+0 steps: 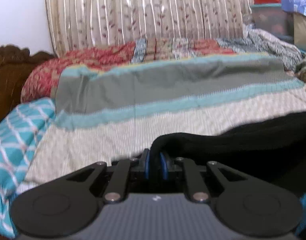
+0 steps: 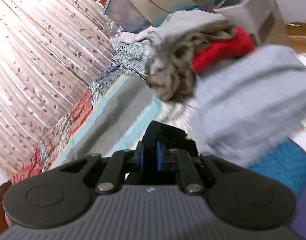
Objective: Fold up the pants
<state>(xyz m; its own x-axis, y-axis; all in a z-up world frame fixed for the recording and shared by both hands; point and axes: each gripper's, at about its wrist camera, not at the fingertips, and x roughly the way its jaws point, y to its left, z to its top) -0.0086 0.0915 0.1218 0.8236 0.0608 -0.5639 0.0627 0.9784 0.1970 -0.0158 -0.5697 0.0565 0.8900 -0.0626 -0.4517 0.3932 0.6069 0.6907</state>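
The black pants are draped over the bed, stretching off to the right in the left view. Left claw is clenched on a bunched edge of them. Right claw is pinching black fabric too, right by a blurry clothes pile.

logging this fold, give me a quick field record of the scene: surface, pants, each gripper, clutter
surface: bed with striped cover
pants: black pants, lifted at two pinched spots
left gripper: jaws shut on pants
right gripper: jaws shut on pants
clutter: clothes pile on the far end of the bed
backdrop: curtain
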